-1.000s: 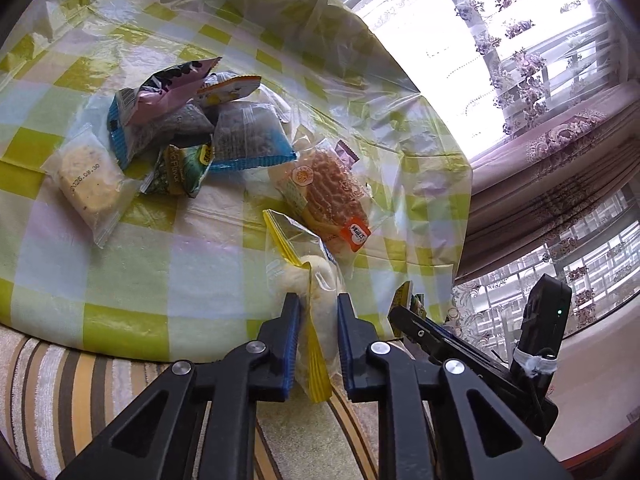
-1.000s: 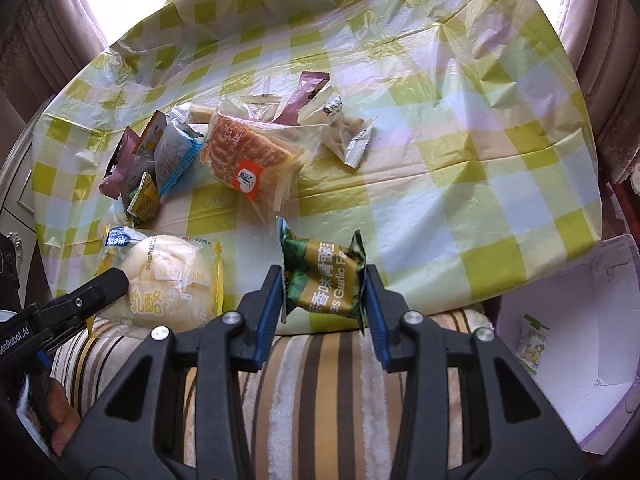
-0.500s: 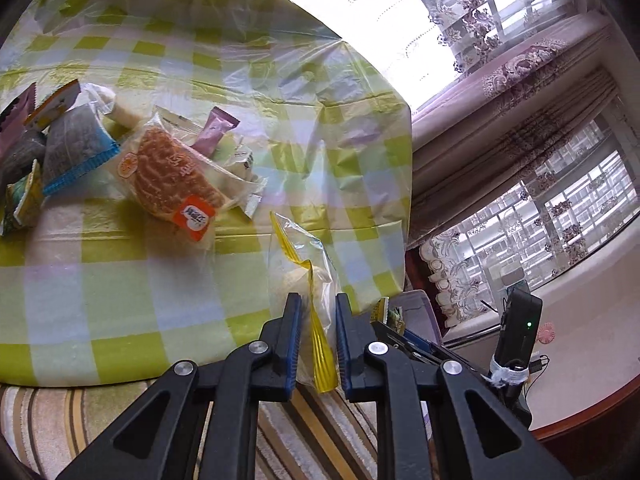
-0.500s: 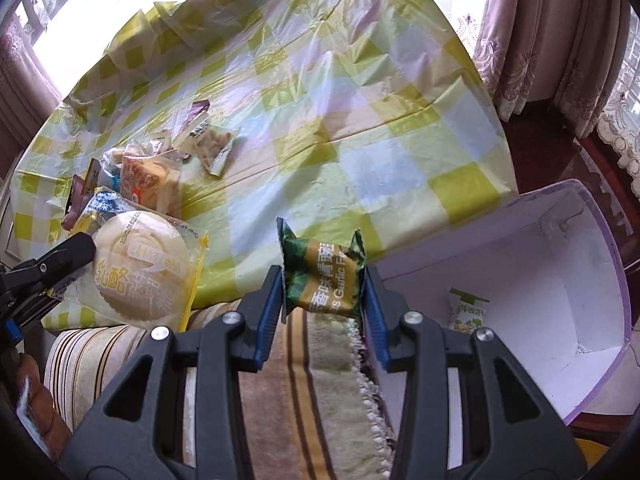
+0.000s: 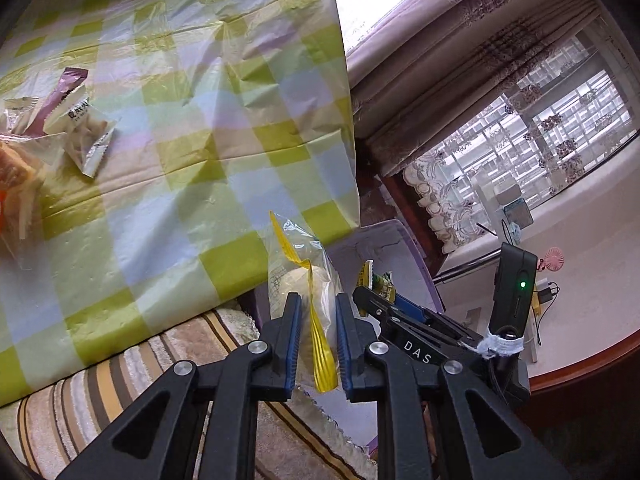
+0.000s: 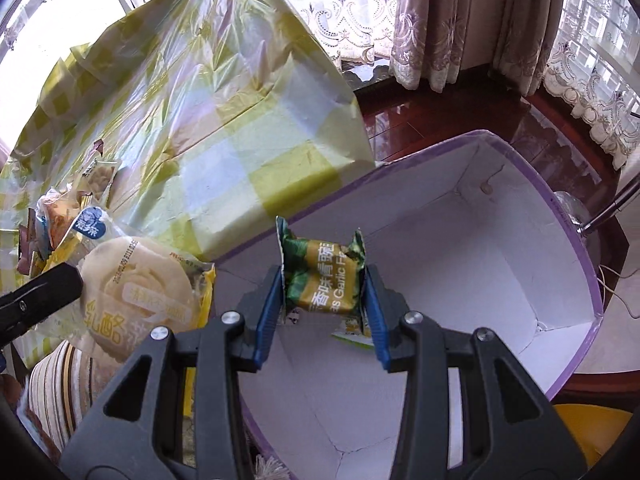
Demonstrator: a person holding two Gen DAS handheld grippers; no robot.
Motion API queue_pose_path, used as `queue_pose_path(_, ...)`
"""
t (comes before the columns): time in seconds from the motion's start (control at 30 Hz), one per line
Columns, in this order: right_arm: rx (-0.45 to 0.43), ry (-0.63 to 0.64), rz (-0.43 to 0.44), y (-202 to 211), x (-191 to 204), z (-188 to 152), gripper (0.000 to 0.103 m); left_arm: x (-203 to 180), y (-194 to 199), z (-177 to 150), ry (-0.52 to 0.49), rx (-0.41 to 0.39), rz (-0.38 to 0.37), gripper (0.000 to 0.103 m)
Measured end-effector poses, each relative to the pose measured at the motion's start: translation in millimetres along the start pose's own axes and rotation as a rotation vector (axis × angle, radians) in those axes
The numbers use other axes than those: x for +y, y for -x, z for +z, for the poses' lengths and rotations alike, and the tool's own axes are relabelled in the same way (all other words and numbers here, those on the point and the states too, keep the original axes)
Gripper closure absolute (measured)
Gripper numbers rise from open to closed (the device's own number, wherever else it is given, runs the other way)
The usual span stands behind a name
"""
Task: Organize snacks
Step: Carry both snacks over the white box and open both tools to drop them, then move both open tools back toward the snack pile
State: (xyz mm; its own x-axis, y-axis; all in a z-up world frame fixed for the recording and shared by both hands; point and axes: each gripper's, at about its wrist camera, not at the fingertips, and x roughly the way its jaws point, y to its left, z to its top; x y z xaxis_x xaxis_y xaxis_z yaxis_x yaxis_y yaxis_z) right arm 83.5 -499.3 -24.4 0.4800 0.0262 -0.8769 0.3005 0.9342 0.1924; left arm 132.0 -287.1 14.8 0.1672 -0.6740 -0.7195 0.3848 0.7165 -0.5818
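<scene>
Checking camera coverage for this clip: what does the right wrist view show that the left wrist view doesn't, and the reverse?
Right wrist only: the white inside of the purple-rimmed box, a small packet already lying in it, and the printed front of the green garlic-pea packet in the right gripper.

Left wrist only: the room's windowsill and the pink wrapper.

Both: the checked tablecloth, and the bun pack clamped in the left gripper.

tablecloth: glossy crinkled plastic | box: matt white card | floor: polished wood
</scene>
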Motion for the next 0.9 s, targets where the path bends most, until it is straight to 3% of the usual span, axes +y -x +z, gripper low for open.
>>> queue_pose_path(0.2,0.020,-0.017,0.012,-6,-10,-1,0.049,-1,-14,-3,-0.001,0.036,0.002,0.079)
queue_pose_path(0.33,0.019,-0.010,0.032,-7,-6,-2,0.042,-3,-8,-2,-0.012,0.004,0.022,0.048)
queue_pose_path(0.47,0.017,0.017,0.040,-7,5,-5,0.036,-7,1,0,-0.040,-0.042,0.073,0.039)
queue_pose_path(0.53,0.009,0.035,0.043,-4,12,-6,0.033,-8,9,1,-0.059,-0.077,0.120,0.034)
queue_pose_path(0.73,-0.074,0.103,-0.006,14,36,-1,0.020,-13,43,2,-0.149,-0.258,0.399,0.023)
queue_pose_path(0.9,-0.180,0.162,-0.092,32,64,3,0.012,-1,85,-3,-0.234,-0.452,0.471,0.016)
